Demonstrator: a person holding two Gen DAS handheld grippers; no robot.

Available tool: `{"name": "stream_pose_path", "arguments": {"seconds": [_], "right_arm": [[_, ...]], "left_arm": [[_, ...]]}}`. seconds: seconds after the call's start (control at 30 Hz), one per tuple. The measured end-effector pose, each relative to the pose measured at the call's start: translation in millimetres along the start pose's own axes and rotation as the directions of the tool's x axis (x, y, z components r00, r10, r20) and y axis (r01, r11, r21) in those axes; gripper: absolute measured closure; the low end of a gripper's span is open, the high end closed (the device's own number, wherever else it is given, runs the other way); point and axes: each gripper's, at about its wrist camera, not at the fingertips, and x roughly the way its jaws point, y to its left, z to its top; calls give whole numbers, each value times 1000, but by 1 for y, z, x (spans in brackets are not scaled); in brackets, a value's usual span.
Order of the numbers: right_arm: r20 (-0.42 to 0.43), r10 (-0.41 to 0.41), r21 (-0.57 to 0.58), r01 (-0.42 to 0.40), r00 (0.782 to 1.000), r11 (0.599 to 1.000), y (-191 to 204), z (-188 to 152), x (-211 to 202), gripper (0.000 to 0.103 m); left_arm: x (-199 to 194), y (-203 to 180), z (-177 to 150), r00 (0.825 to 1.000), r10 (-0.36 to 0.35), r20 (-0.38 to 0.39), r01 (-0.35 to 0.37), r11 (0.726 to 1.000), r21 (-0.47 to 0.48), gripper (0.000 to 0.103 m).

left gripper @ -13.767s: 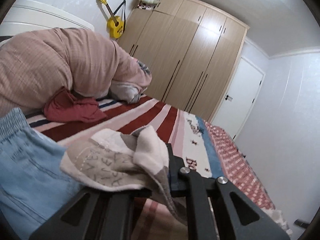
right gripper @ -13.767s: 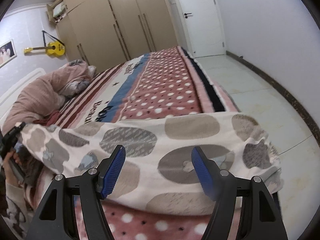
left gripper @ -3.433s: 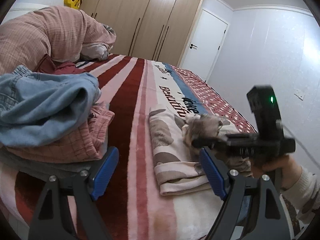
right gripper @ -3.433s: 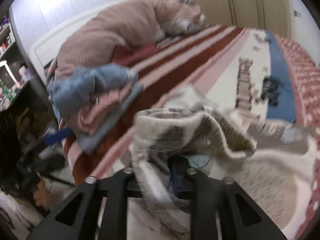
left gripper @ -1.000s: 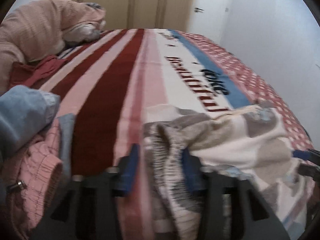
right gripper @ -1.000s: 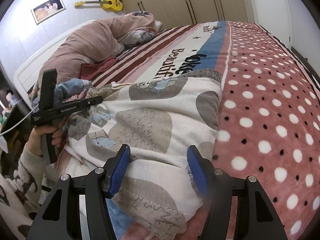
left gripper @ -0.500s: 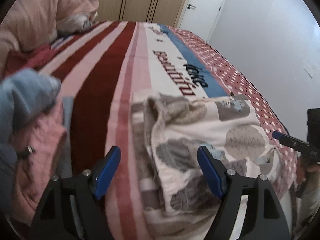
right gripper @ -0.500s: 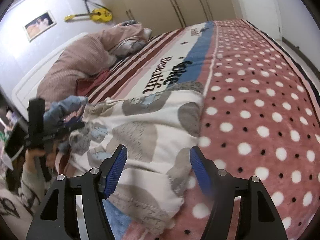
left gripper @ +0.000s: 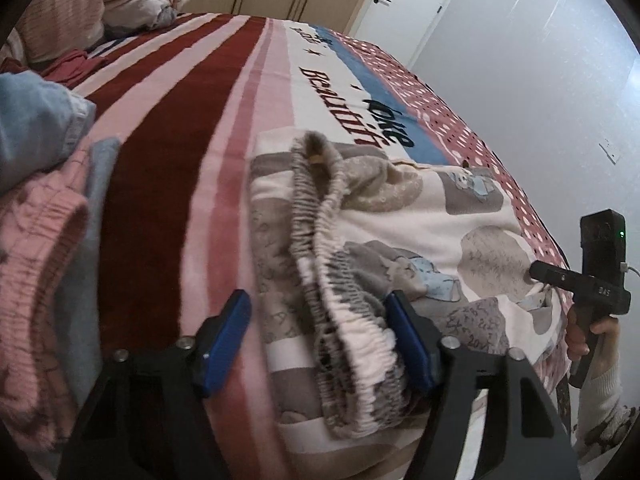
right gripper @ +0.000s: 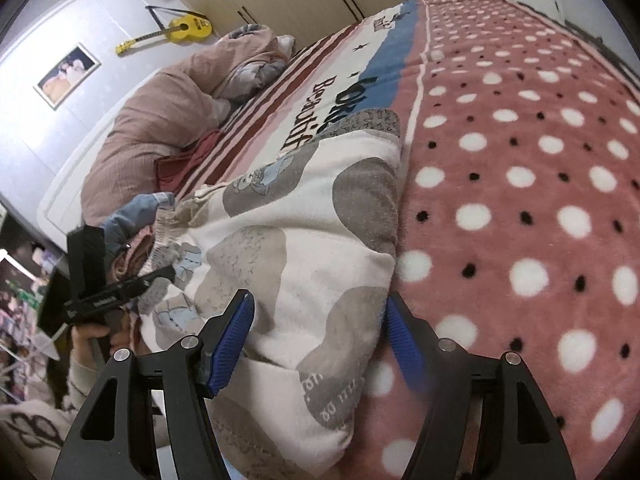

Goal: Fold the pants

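Only the left view shows the pants' (left gripper: 400, 236) waistband inside the closing left tool (left gripper: 320, 340); right tool (right gripper: 320, 332) spread.

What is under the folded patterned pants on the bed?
The pants lie on the bedspread, across its white lettered band and the dotted pink part. A blue patch peeks out at the near edge; whatever else they cover is hidden.

Near hem of the cream fleece pants with grey patches (right gripper: 304, 240) cut off by the lower edge; pink ribbed garment (left gripper: 36, 280) blurred at left.
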Motion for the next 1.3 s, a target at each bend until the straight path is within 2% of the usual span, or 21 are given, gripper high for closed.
{"name": "stream_pose_path", "arguments": {"seconds": [0.1,0.27,0.37,0.43,0.7,0.87,1.1,1.3], "right_arm": [[-27,12,-15,-13,1000,1000,4,-1,7,59],[-34,6,-45,-7,999,999,11,-3,8,78],[-6,-15,-71,14,1000,997,18,-3,3,88],[24,-19,-86,21,1000,996,23,-4,-5,92],[122,-14,-141,31,992,989,45,-8,-58,94],[176,-23,-148,50,984,988,55,-13,-97,94],[224,-63,-162,101,973,982,83,-8,-124,94],[258,-76,-160,121,963,980,112,-5,-124,94]], "left_arm": [[6,-5,1,1000,-10,-11,10,1000,-3,45],[8,-18,1,1000,-9,-22,9,1000,28,68],[0,-29,2,1000,20,-1,-20,997,78,79],[-8,-37,3,999,35,21,-37,994,99,81],[-50,-90,8,994,30,108,-49,983,179,83],[-75,-118,11,988,-1,155,-33,977,213,83],[-103,-124,25,973,-41,228,-13,973,229,83],[-128,-110,33,965,-55,255,-11,969,248,83]]}}
